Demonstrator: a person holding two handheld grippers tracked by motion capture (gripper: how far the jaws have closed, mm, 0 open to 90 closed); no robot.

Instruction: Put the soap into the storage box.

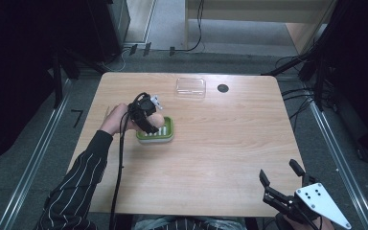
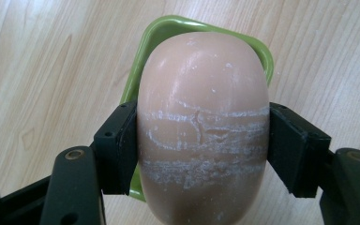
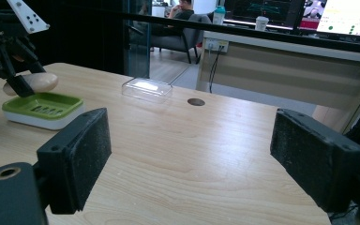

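Note:
A beige oval soap bar (image 2: 202,126) sits clamped between the two black jaws of my left gripper (image 1: 152,120), held just above a green soap dish (image 1: 168,133) with a white base. The dish (image 2: 168,33) lies under the soap on the left half of the table. From the right gripper view the soap (image 3: 33,82) hovers over the dish (image 3: 47,105) with a small gap. My right gripper (image 1: 282,176) is open at the table's front right corner, nothing between its pads (image 3: 77,154).
A clear plastic lid (image 1: 190,87) lies at the back middle of the wooden table (image 1: 220,158), beside a dark round hole (image 1: 223,88). A striped sleeve (image 1: 76,187) reaches in from the lower left. Cables run along the floor behind.

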